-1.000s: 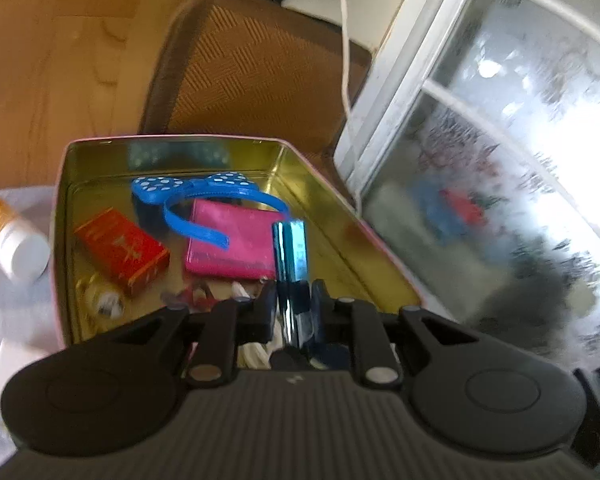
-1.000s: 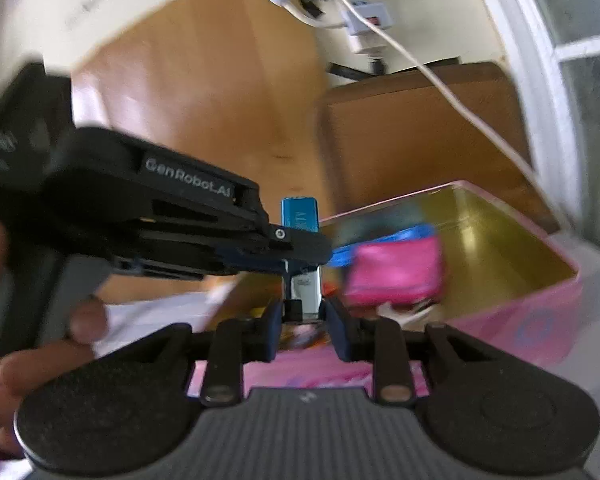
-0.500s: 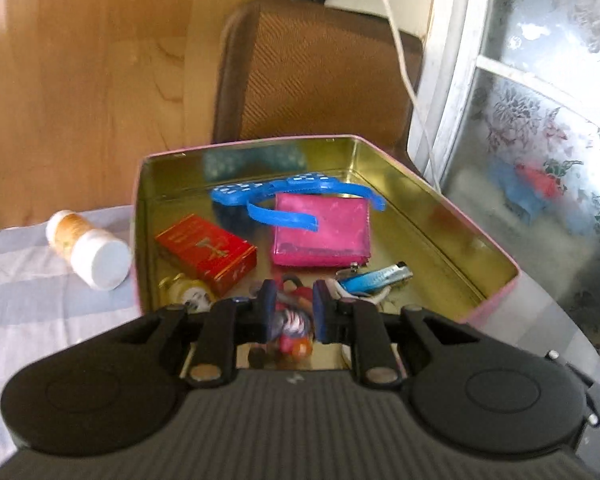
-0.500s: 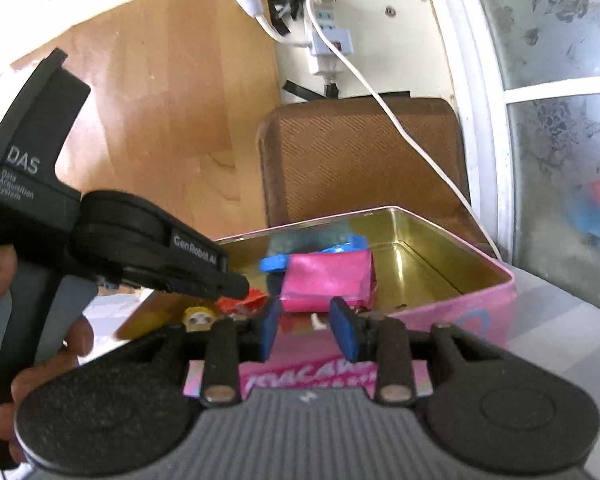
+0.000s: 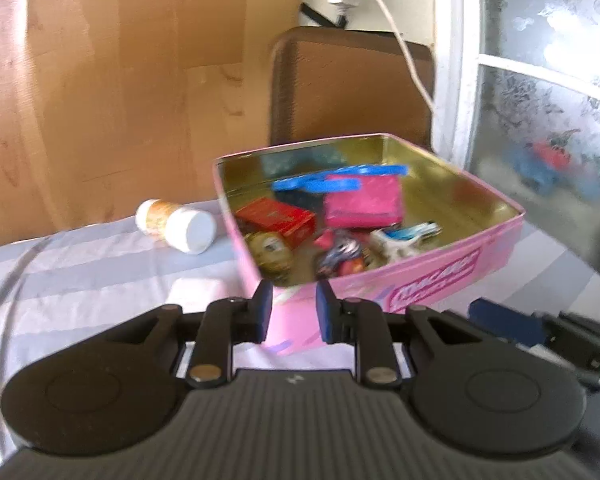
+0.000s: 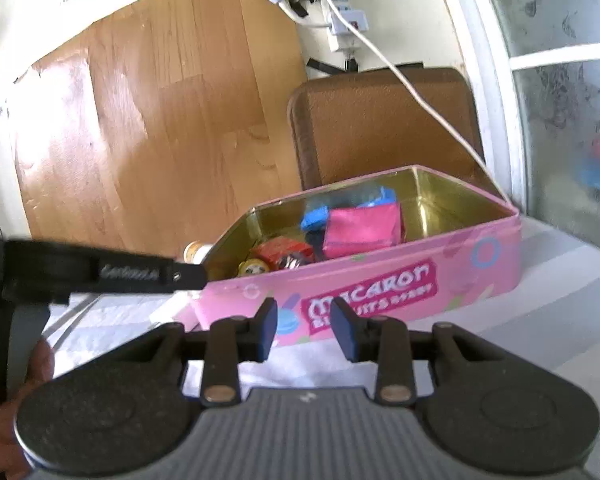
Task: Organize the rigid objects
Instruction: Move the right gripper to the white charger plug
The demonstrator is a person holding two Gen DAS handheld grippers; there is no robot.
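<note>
My left claw is opening, nothing between its pads; my right claw stands narrowly apart, empty; the pink tin holds most pieces; the pill bottle lies outside, and could roll if nudged.

A home room is showing: a brown chair is standing behind the cloth-covered worktop, beside a frosted floral window and a wall power strip.
</note>
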